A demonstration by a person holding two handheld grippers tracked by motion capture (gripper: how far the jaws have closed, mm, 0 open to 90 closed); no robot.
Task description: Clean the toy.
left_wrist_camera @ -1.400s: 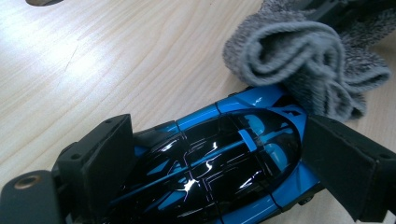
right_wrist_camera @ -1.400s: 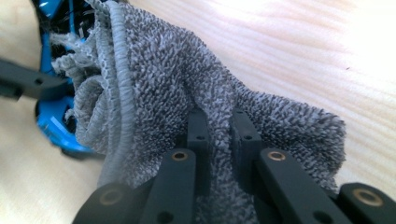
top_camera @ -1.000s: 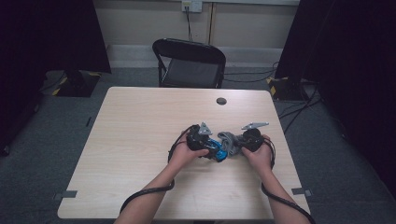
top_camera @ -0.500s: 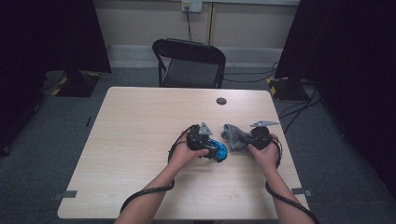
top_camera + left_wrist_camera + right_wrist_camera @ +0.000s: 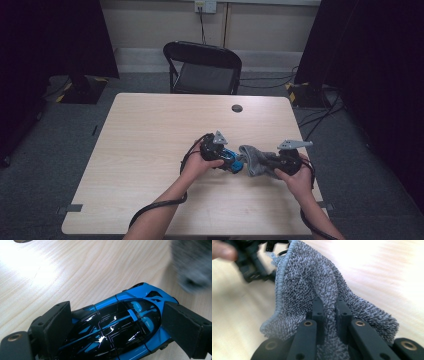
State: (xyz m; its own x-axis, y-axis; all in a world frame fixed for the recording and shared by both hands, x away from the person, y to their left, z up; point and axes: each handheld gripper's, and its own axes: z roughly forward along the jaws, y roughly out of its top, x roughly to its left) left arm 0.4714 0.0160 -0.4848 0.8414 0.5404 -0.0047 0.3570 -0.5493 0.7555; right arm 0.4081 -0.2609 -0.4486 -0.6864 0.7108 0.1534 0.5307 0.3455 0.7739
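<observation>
— Where are they at? The counter (image 5: 150, 150) looks bare but for 2 things.

— Mid-wipe, I'd guess. The right hand-held gripper (image 5: 329, 305), pinched nearly shut, bunches the grey cloth (image 5: 252, 161) just beside the blue toy car (image 5: 120, 322), clamped in the left hand-held gripper (image 5: 115, 326).

— Clean yet?

— Can't tell; its underside is hidden.

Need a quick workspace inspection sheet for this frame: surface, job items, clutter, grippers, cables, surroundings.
Surface: light wood table, bare apart from the work.
Job's things: blue toy car on the table; grey cloth bunched beside it.
Clutter: small dark round object near the far edge.
Grippers: left gripper clamps the car's sides; right gripper pinches the cloth.
Cables: black cable trails off the near edge.
Surroundings: black folding chair, dark curtains, grey carpet.
</observation>
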